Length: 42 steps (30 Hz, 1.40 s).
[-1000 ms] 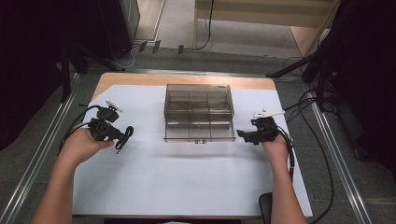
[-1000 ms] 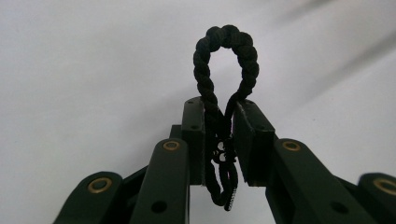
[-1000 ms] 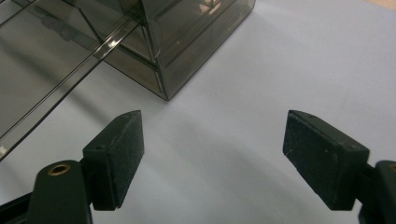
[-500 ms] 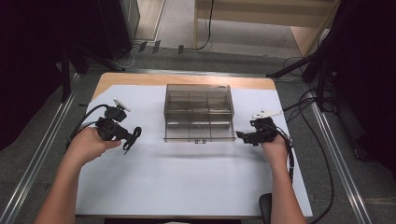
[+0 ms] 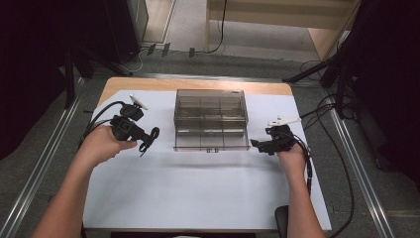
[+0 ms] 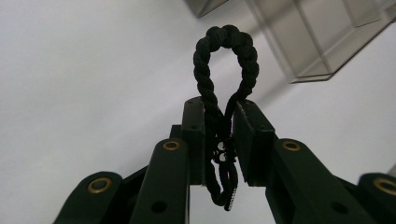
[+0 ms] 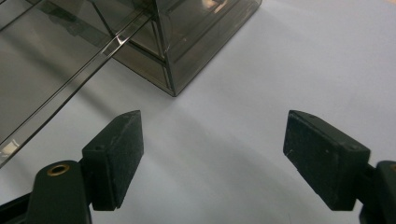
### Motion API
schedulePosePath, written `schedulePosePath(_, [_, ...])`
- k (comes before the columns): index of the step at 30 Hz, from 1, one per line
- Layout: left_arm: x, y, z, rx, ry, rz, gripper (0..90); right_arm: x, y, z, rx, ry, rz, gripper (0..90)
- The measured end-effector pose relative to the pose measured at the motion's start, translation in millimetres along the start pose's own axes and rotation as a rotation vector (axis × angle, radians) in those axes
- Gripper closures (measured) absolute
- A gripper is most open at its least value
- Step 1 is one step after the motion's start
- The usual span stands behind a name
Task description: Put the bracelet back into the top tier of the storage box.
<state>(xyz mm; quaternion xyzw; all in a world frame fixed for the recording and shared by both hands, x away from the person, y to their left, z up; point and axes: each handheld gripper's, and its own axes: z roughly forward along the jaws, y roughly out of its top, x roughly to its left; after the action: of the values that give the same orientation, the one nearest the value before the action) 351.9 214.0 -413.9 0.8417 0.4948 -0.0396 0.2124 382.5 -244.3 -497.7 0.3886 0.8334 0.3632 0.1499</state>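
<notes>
Left gripper view showed the left gripper clamped on a braided black cord loop, likely light, limp, best pinched near its knot.

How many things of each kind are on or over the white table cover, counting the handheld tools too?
Grippers: 2, left gripper and right gripper
Braided black cord loops: 1, braided cord loop, clamped in the left gripper
Clear smoky compartment boxes: 1, compartment box
Total: 4
</notes>
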Motion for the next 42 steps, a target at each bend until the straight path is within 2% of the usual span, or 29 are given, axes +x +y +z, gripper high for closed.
schedulePosePath(3, [-5.4, 5.4, -4.1, 0.0, 0.012, 0.004, 76.4, -0.1, -0.6, 0.0, 0.004, 0.001, 0.003, 21.0])
schedulePosePath(6, [-10.1, 10.2, -6.5, -0.01, -0.002, 0.017, 76.4, 0.0, -0.9, 0.2, 0.004, 0.003, 0.005, 20.9])
schedulePosePath(10, [-15.6, 17.4, -9.1, -0.014, 0.004, 0.03, 76.4, 0.3, -0.8, 0.8, 0.008, 0.002, 0.003, 20.9])
schedulePosePath(13, [-17.4, 21.9, -9.8, -0.013, 0.002, 0.043, 76.3, 0.3, -0.8, 0.5, 0.009, 0.0, 0.003, 20.9])
schedulePosePath(16, [-17.3, 25.4, -11.0, -0.022, 0.003, 0.036, 76.3, 0.6, -0.7, 0.3, 0.01, -0.003, 0.002, 20.9])
schedulePosePath(20, [-25.3, 31.6, -10.8, -0.009, 0.014, 0.066, 76.3, 0.2, -0.9, 0.9, 0.009, -0.003, 0.0, 20.9])
schedulePosePath(24, [-33.2, 38.0, -12.7, -0.015, 0.013, 0.082, 76.3, 0.3, -1.1, 0.4, 0.01, -0.001, 0.006, 20.9])
schedulePosePath(27, [-37.5, 42.5, -12.3, -0.008, 0.013, 0.092, 76.3, 0.0, -1.1, 0.8, 0.008, -0.002, -0.002, 20.9])
schedulePosePath(35, [-48.0, 52.3, -10.6, -0.002, 0.011, 0.12, 76.3, -1.8, -2.7, -1.0, 0.008, -0.001, 0.014, 20.7])
schedulePosePath(42, [-51.8, 58.2, -6.2, 0.002, 0.005, 0.133, 76.3, -1.2, -3.9, -3.3, 0.011, -0.001, 0.021, 20.6])
